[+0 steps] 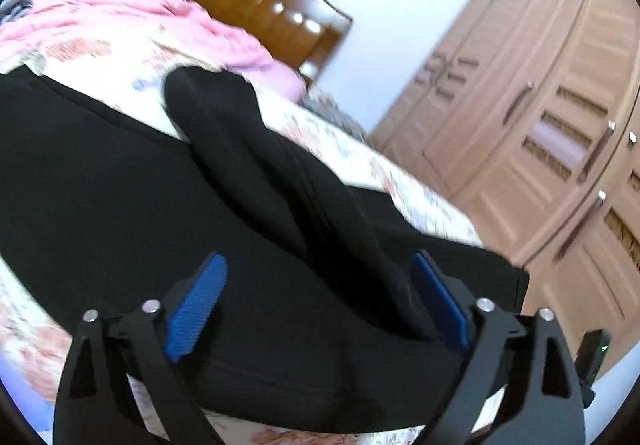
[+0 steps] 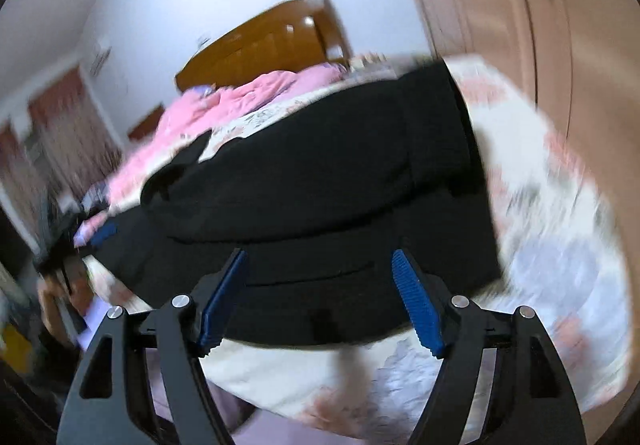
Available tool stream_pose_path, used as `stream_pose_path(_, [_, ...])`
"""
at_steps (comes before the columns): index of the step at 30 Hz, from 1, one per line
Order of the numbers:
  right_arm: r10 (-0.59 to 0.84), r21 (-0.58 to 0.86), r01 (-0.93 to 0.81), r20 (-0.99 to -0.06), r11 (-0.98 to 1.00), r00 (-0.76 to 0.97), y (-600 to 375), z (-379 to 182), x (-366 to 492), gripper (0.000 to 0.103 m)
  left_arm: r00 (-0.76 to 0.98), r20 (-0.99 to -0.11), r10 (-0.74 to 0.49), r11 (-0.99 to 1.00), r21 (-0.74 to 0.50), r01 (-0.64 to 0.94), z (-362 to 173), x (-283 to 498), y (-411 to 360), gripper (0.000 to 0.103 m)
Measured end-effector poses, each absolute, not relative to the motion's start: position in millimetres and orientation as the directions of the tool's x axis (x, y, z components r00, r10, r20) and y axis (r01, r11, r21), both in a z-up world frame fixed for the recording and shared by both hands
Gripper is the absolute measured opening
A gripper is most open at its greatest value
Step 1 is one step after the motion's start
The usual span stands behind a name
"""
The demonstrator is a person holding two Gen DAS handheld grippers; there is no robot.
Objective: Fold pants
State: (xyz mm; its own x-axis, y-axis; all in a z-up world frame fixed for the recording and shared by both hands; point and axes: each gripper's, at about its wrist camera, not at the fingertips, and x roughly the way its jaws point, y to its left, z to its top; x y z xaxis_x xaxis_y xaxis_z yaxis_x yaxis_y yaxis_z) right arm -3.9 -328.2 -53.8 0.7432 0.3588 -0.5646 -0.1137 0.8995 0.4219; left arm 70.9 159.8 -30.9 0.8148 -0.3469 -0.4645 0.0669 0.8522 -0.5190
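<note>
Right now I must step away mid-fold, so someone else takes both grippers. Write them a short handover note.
Left hand-held gripper: open, holds nothing, over the black pants.
Right hand-held gripper: open, empty, near the pants' edge.
Pants lie on the floral bedsheet, one part bunched over the rest; pink blanket behind them.
Done: apparently a first rough fold.
Left: regrip, smooth it out, finish folding.

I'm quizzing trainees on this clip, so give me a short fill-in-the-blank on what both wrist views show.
1. The pants are ____ in colour.
2. Both tongs, left and right, stand ____.
3. The pads on the tongs are ____.
4. The quilt near the headboard is ____.

Missing words: black; open; blue; pink
</note>
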Motion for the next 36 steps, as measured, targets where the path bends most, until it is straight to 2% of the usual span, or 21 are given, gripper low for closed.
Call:
stream_pose_path(4, [0.391,0.591,-0.008,-0.524,0.807,0.756,-349.5,-62.7,23.2,0.068,0.811,-0.481,-0.333,0.845,-0.534,0.030,-35.7,70.3,157.8,0.096])
stream_pose_path(5, [0.377,0.589,0.011,-0.530,0.808,0.759,-351.8,-62.0,29.0,0.068,0.806,-0.490,-0.334,0.844,-0.536,0.024,-41.2,62.7,173.6,0.096])
stream_pose_path(7, [0.278,0.538,0.120,-0.599,0.834,0.751,-356.8,-63.2,46.9,0.065,0.795,-0.509,-0.330,0.849,-0.529,0.013,-41.7,70.3,176.8,0.096])
stream_pose_path(10, [0.260,0.544,0.176,-0.629,0.820,0.733,-360.0,-65.6,69.0,0.064,0.785,-0.531,-0.320,0.867,-0.497,0.017,-41.9,78.3,176.0,0.098])
stream_pose_path(11, [0.246,0.531,0.182,-0.635,0.828,0.732,-358.5,-63.5,74.6,0.064,0.777,-0.542,-0.320,0.876,-0.481,0.025,-41.0,84.3,174.6,0.101])
stream_pose_path(12, [0.241,0.527,0.183,-0.635,0.830,0.734,-357.5,-62.4,77.6,0.061,0.766,-0.558,-0.319,0.886,-0.462,0.033,-40.2,92.1,171.7,0.101])
stream_pose_path(13, [0.237,0.531,0.187,-0.630,0.826,0.740,-359.1,-61.6,80.8,0.048,0.758,-0.573,-0.313,0.897,-0.441,0.038,-39.7,99.4,168.5,0.101])
stream_pose_path(15, [0.232,0.547,0.198,-0.616,0.813,0.752,-363.2,-64.1,81.7,0.033,0.744,-0.602,-0.290,0.918,-0.395,0.038,-36.4,116.9,163.5,0.101])
stream_pose_path(16, [0.230,0.557,0.191,-0.598,0.808,0.768,-363.1,-63.0,77.9,0.031,0.725,-0.624,-0.292,0.919,-0.392,0.033,-33.0,129.7,160.7,0.101])
stream_pose_path(20, [0.184,0.529,0.169,-0.549,0.831,0.815,-347.9,-60.4,58.9,0.030,0.674,-0.652,-0.348,0.900,-0.434,0.044,-22.2,167.6,148.3,0.101])
stream_pose_path(22, [0.178,0.525,0.163,-0.540,0.835,0.822,-354.7,-57.5,59.5,0.030,0.659,-0.676,-0.329,0.914,-0.404,0.041,-18.0,185.8,134.6,0.101])
stream_pose_path(24, [0.182,0.524,0.157,-0.538,0.837,0.823,-355.6,-56.2,60.8,0.030,0.613,-0.742,-0.272,0.942,-0.335,0.012,-23.0,207.7,119.7,0.101])
stream_pose_path(25, [0.193,0.530,0.149,-0.535,0.835,0.823,-357.8,-55.5,63.3,0.030,0.575,-0.786,-0.227,0.960,-0.280,-0.005,-29.8,219.7,110.7,0.096])
stream_pose_path(26, [0.202,0.537,0.145,-0.534,0.831,0.821,-359.2,-55.4,63.0,0.030,0.552,-0.809,-0.202,0.969,-0.248,-0.009,-36.8,224.3,105.8,0.070])
stream_pose_path(27, [0.212,0.550,0.142,-0.530,0.823,0.821,-361.0,-56.7,62.5,0.034,0.535,-0.831,-0.151,0.980,-0.196,-0.028,-42.6,228.6,102.8,0.055])
stream_pose_path(28, [0.231,0.575,0.139,-0.522,0.806,0.821,-364.7,-58.5,63.7,0.036,0.546,-0.830,-0.112,0.985,-0.163,-0.046,-43.5,227.4,103.5,0.034])
stream_pose_path(29, [0.245,0.591,0.140,-0.522,0.794,0.817,-366.8,-60.4,64.5,0.036,0.573,-0.812,-0.114,0.984,-0.172,-0.048,-41.1,223.3,108.6,0.026])
stream_pose_path(32, [0.259,0.602,0.143,-0.530,0.786,0.807,-371.0,-66.1,69.9,0.037,0.605,-0.779,-0.165,0.972,-0.233,-0.035,-38.3,209.0,128.0,0.018])
stream_pose_path(36, [0.253,0.603,0.147,-0.527,0.784,0.811,-371.1,-66.9,68.0,0.027,0.633,-0.742,-0.221,0.959,-0.283,0.003,-28.4,190.5,141.8,0.015])
